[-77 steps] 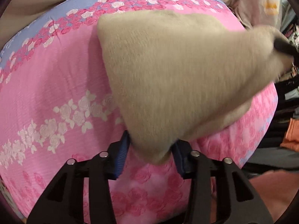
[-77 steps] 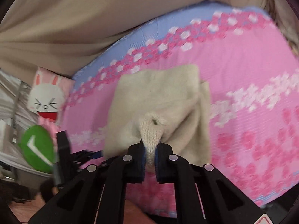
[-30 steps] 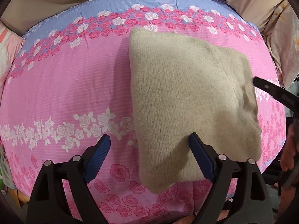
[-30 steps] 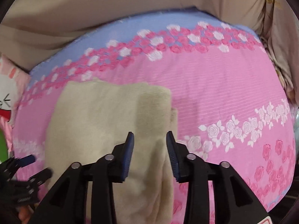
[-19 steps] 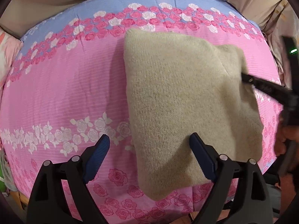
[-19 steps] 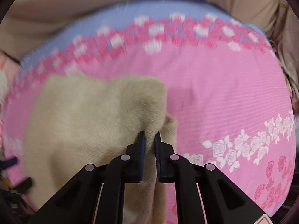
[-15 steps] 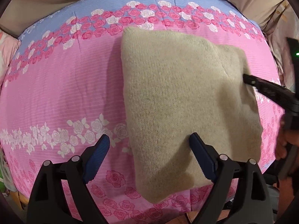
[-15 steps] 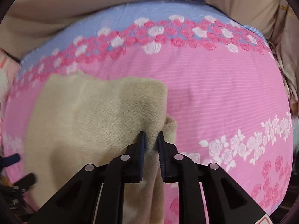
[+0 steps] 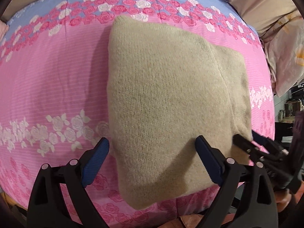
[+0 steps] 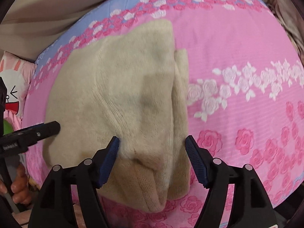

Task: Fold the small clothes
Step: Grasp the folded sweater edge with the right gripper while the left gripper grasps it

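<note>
A beige knitted garment [image 9: 167,98] lies folded flat on a pink rose-patterned bed cover [image 9: 47,87]. It also shows in the right wrist view [image 10: 117,98], with a folded edge along its right side. My left gripper [image 9: 152,157] is open and empty, its jaws spread over the garment's near left part. My right gripper [image 10: 152,157] is open and empty, jaws spread over the garment's near right corner. The right gripper shows at the right of the left wrist view [image 9: 252,148]. The left gripper's finger [image 10: 38,131] shows at the left of the right wrist view.
The bed cover has a blue band with roses [image 9: 114,5] along its far edge. A rabbit-print cushion [image 10: 13,79] lies off the bed's left end. A pale patterned cloth [image 9: 285,57] hangs at the right. A beige wall [image 10: 57,3] stands behind the bed.
My right gripper let go of the garment's right edge, opened wide and drew back to the near corner. The left gripper stayed open over the garment.
</note>
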Action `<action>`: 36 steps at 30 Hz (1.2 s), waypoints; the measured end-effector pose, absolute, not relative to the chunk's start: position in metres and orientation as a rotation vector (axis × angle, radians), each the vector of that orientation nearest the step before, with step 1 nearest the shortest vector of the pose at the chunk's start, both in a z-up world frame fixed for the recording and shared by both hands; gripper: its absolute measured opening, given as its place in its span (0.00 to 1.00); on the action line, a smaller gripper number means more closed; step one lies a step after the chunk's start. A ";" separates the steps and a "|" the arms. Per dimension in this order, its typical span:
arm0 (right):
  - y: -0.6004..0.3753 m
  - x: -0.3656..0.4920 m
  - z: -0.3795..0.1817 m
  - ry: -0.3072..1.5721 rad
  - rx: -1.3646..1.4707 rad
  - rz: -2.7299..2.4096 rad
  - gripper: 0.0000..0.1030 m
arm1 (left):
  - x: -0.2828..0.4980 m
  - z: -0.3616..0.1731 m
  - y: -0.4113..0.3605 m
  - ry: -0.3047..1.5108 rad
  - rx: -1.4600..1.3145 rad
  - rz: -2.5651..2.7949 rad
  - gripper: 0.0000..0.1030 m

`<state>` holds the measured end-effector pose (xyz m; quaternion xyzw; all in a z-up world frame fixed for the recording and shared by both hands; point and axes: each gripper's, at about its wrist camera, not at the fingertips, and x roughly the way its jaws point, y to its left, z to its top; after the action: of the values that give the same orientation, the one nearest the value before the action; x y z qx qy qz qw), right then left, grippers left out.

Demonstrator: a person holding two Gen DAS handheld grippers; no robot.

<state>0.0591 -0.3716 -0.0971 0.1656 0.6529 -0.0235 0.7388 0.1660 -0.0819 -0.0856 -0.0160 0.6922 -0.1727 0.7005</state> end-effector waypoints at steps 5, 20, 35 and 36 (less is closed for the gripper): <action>-0.378 0.060 -0.109 1.425 0.443 -0.054 0.74 | 0.172 -0.091 -0.078 1.537 -0.156 -0.428 0.93; -0.384 0.095 -0.102 1.352 0.560 0.053 0.29 | 0.201 -0.118 -0.071 1.509 -0.411 -0.493 0.59; -0.442 0.111 -0.123 1.304 0.547 -0.015 0.59 | 0.223 -0.122 -0.096 1.444 -0.332 -0.448 0.89; -0.445 0.110 -0.122 1.303 0.559 -0.009 0.62 | 0.223 -0.125 -0.091 1.445 -0.371 -0.441 0.91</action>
<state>0.1104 -0.4446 -0.1218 0.2569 0.5981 -0.0044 0.7591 0.2234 -0.0907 -0.1248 -0.1672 0.6520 -0.1991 0.7123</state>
